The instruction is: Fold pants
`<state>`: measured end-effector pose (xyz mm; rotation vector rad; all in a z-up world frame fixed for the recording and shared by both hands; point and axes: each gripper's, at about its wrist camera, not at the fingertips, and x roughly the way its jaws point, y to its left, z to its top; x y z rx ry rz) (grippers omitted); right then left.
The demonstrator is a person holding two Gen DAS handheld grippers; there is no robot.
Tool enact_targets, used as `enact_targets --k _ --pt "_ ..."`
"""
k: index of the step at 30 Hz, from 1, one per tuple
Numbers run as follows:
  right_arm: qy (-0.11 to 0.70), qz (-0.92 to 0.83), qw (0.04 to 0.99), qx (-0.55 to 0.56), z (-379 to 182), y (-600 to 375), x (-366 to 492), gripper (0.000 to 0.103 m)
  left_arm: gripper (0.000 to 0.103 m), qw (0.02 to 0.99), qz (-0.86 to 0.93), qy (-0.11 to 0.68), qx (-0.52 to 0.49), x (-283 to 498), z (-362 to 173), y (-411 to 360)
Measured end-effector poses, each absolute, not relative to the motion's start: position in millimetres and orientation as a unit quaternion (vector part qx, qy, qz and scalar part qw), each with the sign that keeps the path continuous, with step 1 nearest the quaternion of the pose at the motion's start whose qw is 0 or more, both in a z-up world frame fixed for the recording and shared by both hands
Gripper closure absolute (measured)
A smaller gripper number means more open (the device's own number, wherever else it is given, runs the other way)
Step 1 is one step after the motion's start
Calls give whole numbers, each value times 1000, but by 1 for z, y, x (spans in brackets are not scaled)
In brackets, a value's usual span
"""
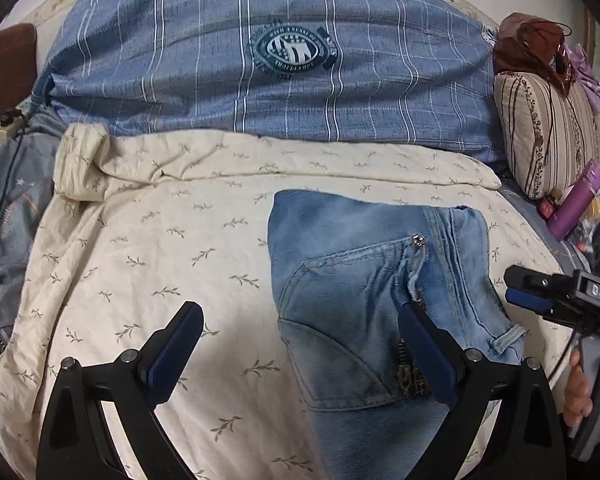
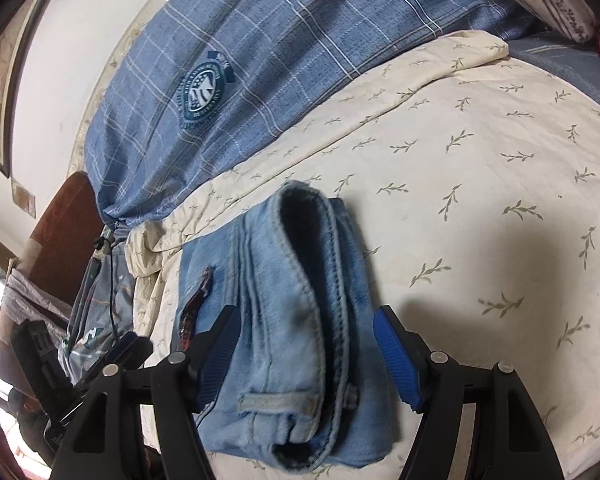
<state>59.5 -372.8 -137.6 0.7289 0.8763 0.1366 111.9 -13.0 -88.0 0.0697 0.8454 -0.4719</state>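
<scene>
Jeans (image 1: pixel 364 280) folded into a compact stack, lying flat on the cream leaf-print sheet (image 1: pixel 160 240) on the bed.

Left gripper (image 1: pixel 300 344): released, jaws spread wide, nothing between them but sheet and the left part of the jeans. Its right finger (image 1: pixel 424 352) sits over the jeans near the zipper (image 1: pixel 410 376); its left finger is over bare sheet. Can't tell if the finger touches the denim.

Right gripper (image 2: pixel 306 356): released too, jaws wide, straddling the near end of the folded jeans (image 2: pixel 300 320). Waistband and belt loop (image 2: pixel 276 402) lie between the fingers; a gap shows on both sides, so no grip on the cloth. In the left wrist view the right gripper (image 1: pixel 524 292) comes in from the right edge, just beside the jeans' right side, fingers (image 1: pixel 528 300) there look close together at that angle.

Behind the jeans: blue plaid duvet (image 1: pixel 260 60) with a round crest, bunched along the wall. Striped pillow (image 1: pixel 548 136) and a purple bottle (image 1: pixel 576 204) to the right, well apart from the jeans.
</scene>
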Motion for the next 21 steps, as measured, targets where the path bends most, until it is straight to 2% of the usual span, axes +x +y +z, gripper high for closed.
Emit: enact_targets --k 21 --pt "469 179 745 439 -185 -409 83 31 5 749 -355 550 -102 146 -139 -14"
